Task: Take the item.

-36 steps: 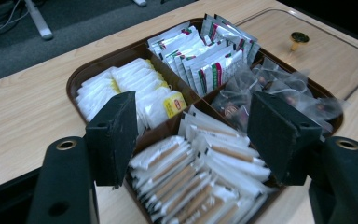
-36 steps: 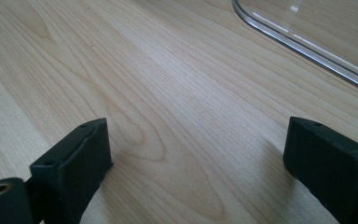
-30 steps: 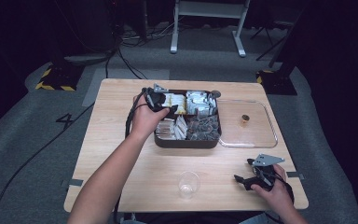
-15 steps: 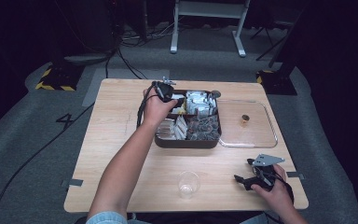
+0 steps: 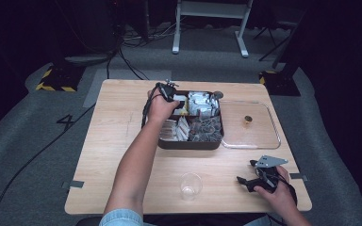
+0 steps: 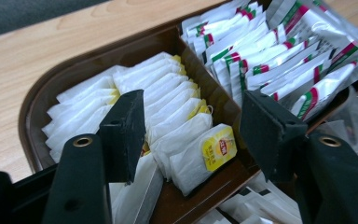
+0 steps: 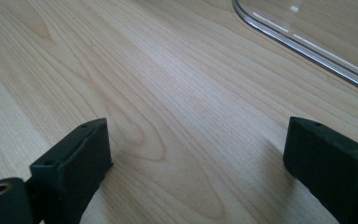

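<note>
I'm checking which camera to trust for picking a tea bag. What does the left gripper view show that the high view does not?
Left gripper view: single white tea bags standing in rows, one with a yellow tag, with the left gripper over them, its jaws open and apart from the bags.

High view: the clear cup, the clear lid beside the tray, and the right gripper resting on the table.

Both: the brown compartment tray and its red-and-green striped sachets.

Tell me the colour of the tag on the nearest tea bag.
Yellow with a red logo, clearest in the left gripper view: tag.
</note>
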Tool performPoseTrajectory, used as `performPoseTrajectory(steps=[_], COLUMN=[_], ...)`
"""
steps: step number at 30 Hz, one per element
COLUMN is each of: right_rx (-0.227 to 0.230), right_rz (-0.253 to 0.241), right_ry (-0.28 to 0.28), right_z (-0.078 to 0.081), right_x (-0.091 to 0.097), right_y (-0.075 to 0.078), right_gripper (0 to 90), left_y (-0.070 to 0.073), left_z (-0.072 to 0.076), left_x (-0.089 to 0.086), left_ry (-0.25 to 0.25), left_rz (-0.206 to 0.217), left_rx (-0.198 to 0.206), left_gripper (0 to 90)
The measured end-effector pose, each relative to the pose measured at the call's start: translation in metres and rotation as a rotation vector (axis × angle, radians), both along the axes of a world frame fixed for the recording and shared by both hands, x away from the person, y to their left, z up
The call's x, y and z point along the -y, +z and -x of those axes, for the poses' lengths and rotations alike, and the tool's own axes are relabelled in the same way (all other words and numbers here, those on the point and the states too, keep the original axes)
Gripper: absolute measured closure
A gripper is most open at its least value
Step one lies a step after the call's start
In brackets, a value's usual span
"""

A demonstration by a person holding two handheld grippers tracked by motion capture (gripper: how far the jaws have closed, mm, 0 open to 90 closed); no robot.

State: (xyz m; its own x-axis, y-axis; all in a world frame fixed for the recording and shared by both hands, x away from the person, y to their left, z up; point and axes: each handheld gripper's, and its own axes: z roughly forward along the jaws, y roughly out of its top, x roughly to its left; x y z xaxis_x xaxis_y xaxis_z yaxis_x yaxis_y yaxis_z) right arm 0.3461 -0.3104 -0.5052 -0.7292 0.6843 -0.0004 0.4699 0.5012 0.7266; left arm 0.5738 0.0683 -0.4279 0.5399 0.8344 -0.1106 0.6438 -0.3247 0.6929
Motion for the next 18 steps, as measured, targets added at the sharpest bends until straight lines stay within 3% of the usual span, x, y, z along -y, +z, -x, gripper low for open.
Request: performPoseTrajectory(steps=[3,5,11,18], right_rx=[0.001,0.001,0.001,0.001], right_rz=[0.001,0.0,0.002,0.002], right_ry=[0.001,0.0,0.003,0.003], right_z=[0.0,0.0,0.0,0.0], right_x=[0.0,0.0,0.0,0.0], right_y=[0.0,0.0,0.0,0.0], right_gripper=[7.6,7.6,7.6,7.6], left_y=[-0.006,-0.011,-0.016,-0.019], left_z=[-0.003,-0.004,-0.005,-0.008], left_x=[-0.001,-0.001,0.005,0.012], left_ry=[0.003,0.001,-0.025,-0.032], left_rz=[-0.012,0.009,0.012,-0.05], left_rx=[-0.011,-0.036,-0.072,-0.108], left_gripper=[46.7,48.3,52.8,53.1])
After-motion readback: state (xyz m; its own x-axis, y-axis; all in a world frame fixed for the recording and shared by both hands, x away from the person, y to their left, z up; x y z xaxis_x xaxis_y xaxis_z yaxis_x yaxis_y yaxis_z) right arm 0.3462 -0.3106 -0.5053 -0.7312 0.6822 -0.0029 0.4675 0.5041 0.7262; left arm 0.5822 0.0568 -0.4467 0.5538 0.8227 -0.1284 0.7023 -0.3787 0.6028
